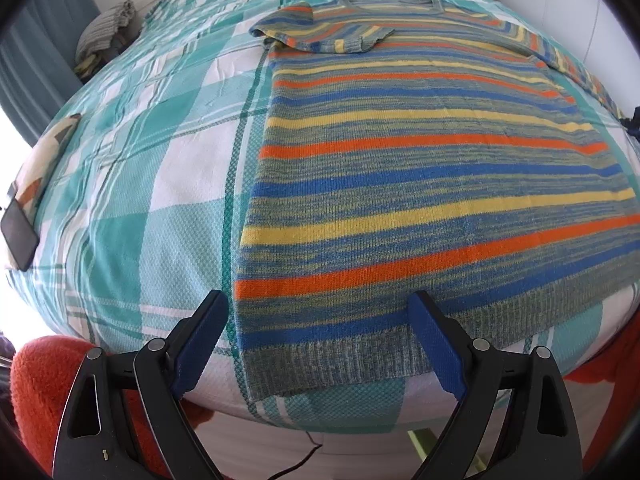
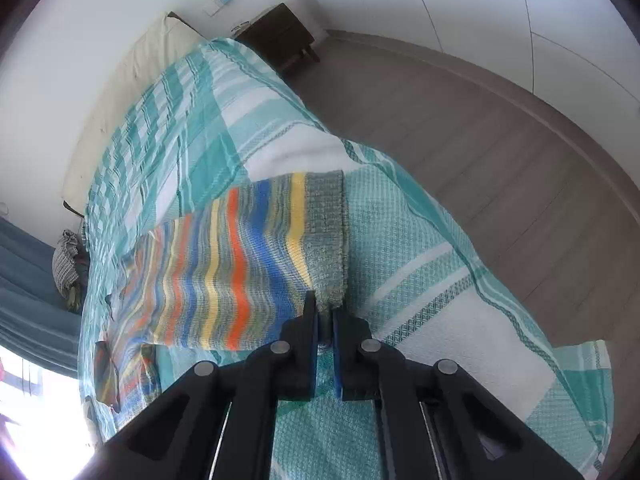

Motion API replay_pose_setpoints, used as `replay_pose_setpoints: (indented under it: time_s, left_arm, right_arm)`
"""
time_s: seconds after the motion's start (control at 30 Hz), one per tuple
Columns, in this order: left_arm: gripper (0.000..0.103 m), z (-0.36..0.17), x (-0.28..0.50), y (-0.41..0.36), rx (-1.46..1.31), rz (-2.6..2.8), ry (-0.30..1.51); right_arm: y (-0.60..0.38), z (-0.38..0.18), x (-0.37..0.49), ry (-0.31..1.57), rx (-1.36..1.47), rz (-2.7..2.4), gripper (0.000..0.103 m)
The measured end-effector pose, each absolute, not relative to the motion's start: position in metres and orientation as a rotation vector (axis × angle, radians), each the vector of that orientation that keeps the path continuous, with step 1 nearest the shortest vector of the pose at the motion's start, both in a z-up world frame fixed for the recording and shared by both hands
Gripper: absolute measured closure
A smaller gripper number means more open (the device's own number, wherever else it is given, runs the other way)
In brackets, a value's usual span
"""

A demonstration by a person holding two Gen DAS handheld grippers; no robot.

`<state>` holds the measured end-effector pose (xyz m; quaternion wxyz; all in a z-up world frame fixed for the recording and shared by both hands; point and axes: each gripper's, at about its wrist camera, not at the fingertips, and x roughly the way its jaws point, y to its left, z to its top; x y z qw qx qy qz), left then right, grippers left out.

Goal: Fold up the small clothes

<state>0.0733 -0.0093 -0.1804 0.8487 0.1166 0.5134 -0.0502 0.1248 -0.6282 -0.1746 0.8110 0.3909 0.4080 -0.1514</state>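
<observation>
Here, in the left wrist view, a knitted striped sweater [image 1: 420, 184] lay flat on a bed under a woven teal-and-white checked bedspread [image 1: 132, 184]. Its bands ran orange, yellow, blue and a mottled grey-green, ending in a ribbed grey-green hem at the near edge. One short sleeve [image 1: 316, 28] was folded across the chest near the ribbed neckline. The left gripper [image 1: 320, 320] pointed steeply down at the hem's near corner, its two black fingers with blue pads [image 1: 436, 340] spread wide apart, nothing between them; the hem lay below and between them, not pinched. A dark phone [image 1: 18, 236] rested at the bedspread's far left edge, and something fuzzy and red [image 1: 40, 380] filled the lower left corner.

In the right wrist view, the same sweater's sleeve stretched away across the coarse-weave bedspread, its stripes running crosswise and its ribbed cuff [image 2: 326, 236] nearest the camera. The right gripper [image 2: 326, 312] angled downward, its jaws drawn almost together on the frayed-looking corner of that cuff, the knit bunched between the blue pads. Beyond the bed lay grey wood-plank flooring [image 2: 480, 152] and a dark wooden nightstand [image 2: 280, 36] against a white wall.
</observation>
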Motion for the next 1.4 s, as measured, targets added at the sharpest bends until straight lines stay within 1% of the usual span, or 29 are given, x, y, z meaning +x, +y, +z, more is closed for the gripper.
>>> replay_pose_setpoints:
  time_s: [0.1,0.17,0.2,0.27,0.3,0.37,0.43,0.5,0.6,0.73,0.77,0.83,0.87,0.97,1.13,1.27,1.4]
  left_arm:
    - [0.010,-0.178,0.069,-0.009,0.264,-0.103,1.075]
    - [0.010,-0.178,0.067,-0.006,0.268,-0.096,1.075]
    - [0.010,-0.178,0.067,-0.005,0.265,-0.093,1.076]
    - [0.010,-0.178,0.068,-0.003,0.253,-0.094,1.081]
    - [0.010,-0.178,0.068,-0.003,0.250,-0.095,1.081]
    - [0.010,-0.178,0.069,-0.004,0.251,-0.099,1.077]
    - [0.010,-0.178,0.069,-0.008,0.259,-0.106,1.074]
    - [0.010,-0.176,0.067,-0.011,0.274,-0.110,1.066]
    - [0.010,-0.170,0.062,-0.012,0.277,-0.113,1.038]
    - [0.010,-0.173,0.063,-0.011,0.282,-0.113,1.044]
    - [0.010,-0.175,0.065,-0.011,0.279,-0.112,1.049]
    - [0.010,-0.176,0.067,-0.010,0.271,-0.113,1.052]
    - [0.010,-0.177,0.068,-0.010,0.267,-0.115,1.053]
    - [0.010,-0.180,0.072,-0.010,0.267,-0.121,1.057]
    - [0.010,-0.181,0.076,-0.012,0.270,-0.136,1.062]
    - [0.009,-0.183,0.082,-0.014,0.271,-0.154,1.068]
    - [0.005,-0.188,0.089,-0.013,0.245,-0.164,1.081]
  right_arm:
    - [-0.624,-0.177,0.126,0.868,0.783,-0.342,0.097]
    - [-0.626,-0.176,0.122,0.857,0.799,-0.339,0.096]
    - [-0.628,-0.175,0.118,0.856,0.811,-0.340,0.094]
    - [-0.632,-0.166,0.109,0.866,0.780,-0.397,0.093]
    - [-0.634,-0.160,0.103,0.869,0.748,-0.442,0.088]
    - [-0.636,-0.146,0.095,0.857,0.708,-0.479,0.086]
    - [-0.633,-0.135,0.094,0.845,0.696,-0.411,0.085]
    - [-0.621,-0.128,0.102,0.848,0.681,-0.313,0.085]
    - [-0.586,-0.117,0.124,0.899,0.610,-0.194,0.085]
    - [-0.526,-0.085,0.168,0.933,0.453,-0.011,0.084]
    - [-0.512,-0.076,0.181,0.936,0.413,0.029,0.080]
    - [-0.489,-0.060,0.212,0.944,0.338,0.101,0.050]
    - [-0.480,-0.054,0.230,0.948,0.293,0.121,0.047]
    - [-0.464,-0.051,0.287,0.972,0.186,0.158,0.046]
    - [-0.453,-0.085,0.378,1.075,0.116,0.208,0.047]
    - [-0.448,-0.109,0.426,1.123,0.078,0.215,0.047]
    - [-0.445,-0.132,0.454,1.169,0.050,0.214,0.047]
